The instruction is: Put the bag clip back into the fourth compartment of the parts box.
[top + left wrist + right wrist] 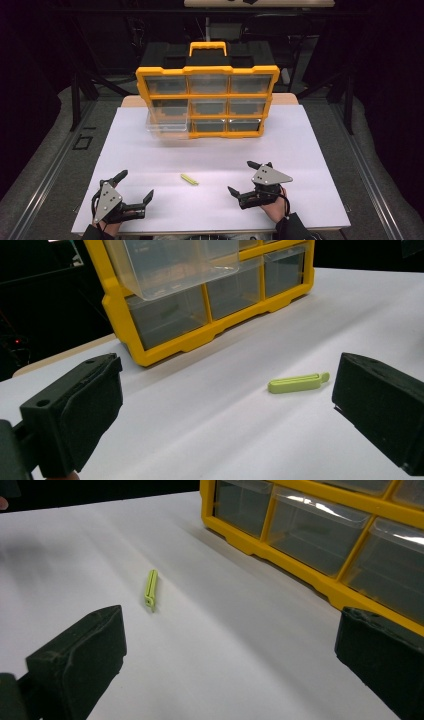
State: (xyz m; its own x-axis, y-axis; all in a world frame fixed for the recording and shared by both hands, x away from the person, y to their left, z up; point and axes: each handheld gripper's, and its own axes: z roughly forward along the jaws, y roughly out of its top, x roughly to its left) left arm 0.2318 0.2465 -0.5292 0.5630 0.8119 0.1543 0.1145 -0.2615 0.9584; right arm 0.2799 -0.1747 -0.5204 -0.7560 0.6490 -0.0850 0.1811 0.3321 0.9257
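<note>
The little lime-green clip [189, 179] was lying flat on the white worktop [210, 150], roughly midway between the two tools and touching neither. It was a slim plastic bar, sitting at a slight angle, with nothing else near it. The left tool [136, 184] sat at the near left corner of the worktop with its jaws spread wide, nothing in them. The right tool [241, 176] was over on the near right side, jaws also wide apart and empty. Further back stood the yellow organizer [207, 100], upright, with a grid of clear drawers. One clear drawer [167, 124] at its lower left was pulled partway out.
</note>
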